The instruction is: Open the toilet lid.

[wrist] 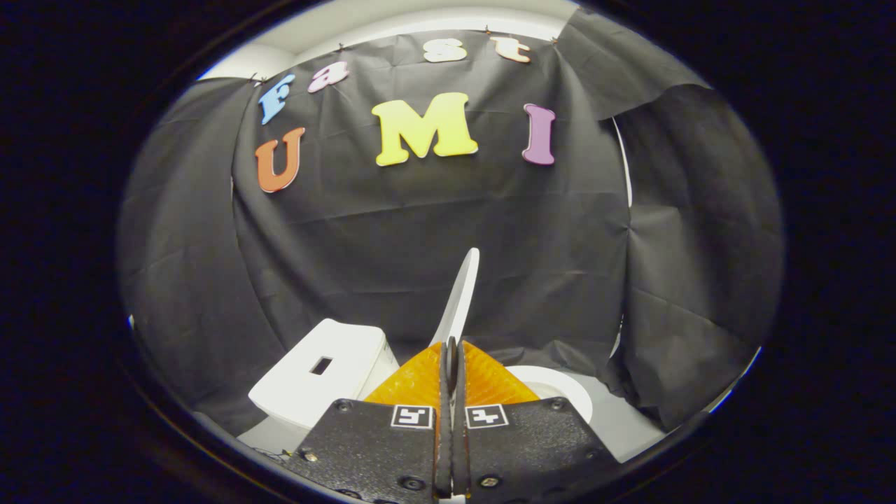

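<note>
Edgewise, thin lid (462, 294) in tool (451, 350).

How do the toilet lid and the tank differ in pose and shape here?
The toilet lid stands raised, seen edge-on as a thin blade rising just beyond the tool, whose fingers are closed on its edge; the tank sits low beside it. The lid looks thin and tapered; the tank is a broad block with a dark slot on top. Both are white.

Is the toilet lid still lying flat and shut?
No. The lid stands raised on edge above the seat, rising just beyond the gripper, whose fingers are closed on its lower edge.
</note>
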